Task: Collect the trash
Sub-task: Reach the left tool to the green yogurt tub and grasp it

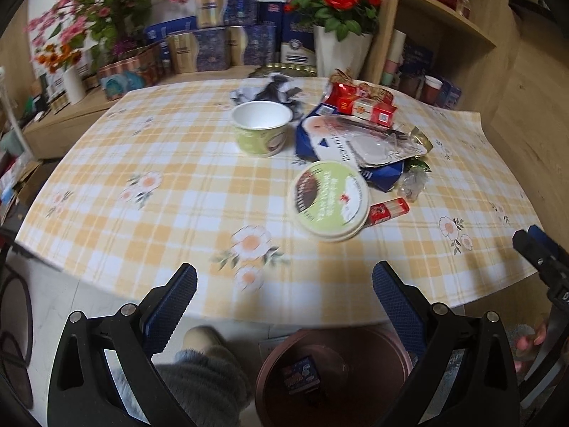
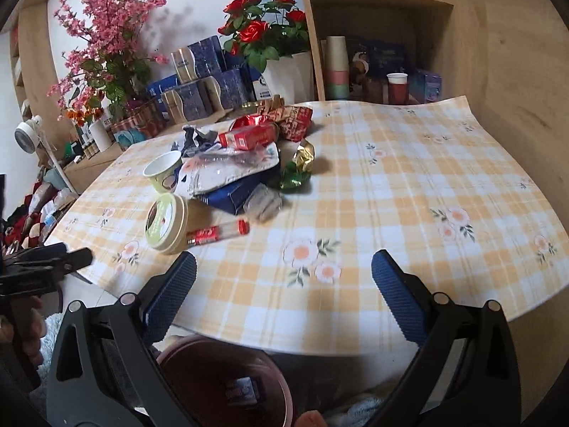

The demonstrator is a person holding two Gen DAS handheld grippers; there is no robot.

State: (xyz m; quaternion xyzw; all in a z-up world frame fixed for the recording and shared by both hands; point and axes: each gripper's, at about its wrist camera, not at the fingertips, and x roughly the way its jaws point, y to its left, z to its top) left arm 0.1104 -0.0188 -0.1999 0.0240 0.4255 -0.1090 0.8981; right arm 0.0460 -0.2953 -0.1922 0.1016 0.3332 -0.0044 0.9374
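Trash lies heaped on the yellow checked tablecloth (image 1: 142, 163): a green paper cup (image 1: 261, 128), a round green lid (image 1: 329, 201), a small red packet (image 1: 389, 210), a blue and white bag (image 1: 352, 138), red boxes (image 1: 362, 103) and crumpled paper (image 1: 274, 89). The right wrist view shows the same cup (image 2: 164, 170), lid (image 2: 166, 222), packet (image 2: 217, 233), red box (image 2: 249, 137) and a green-gold wrapper (image 2: 300, 165). A brown bin (image 1: 334, 373) (image 2: 227, 384) sits below the table edge with one item inside. My left gripper (image 1: 284, 295) and right gripper (image 2: 284, 284) both stand open and hold nothing, near the table's front edge.
Flower pots (image 1: 338, 17) and blue boxes (image 1: 220, 42) line the back. A wooden shelf (image 2: 373, 35) holds cups. A person's leg in grey fleece (image 1: 202, 373) is beside the bin. The tablecloth's right half (image 2: 444, 178) is bare.
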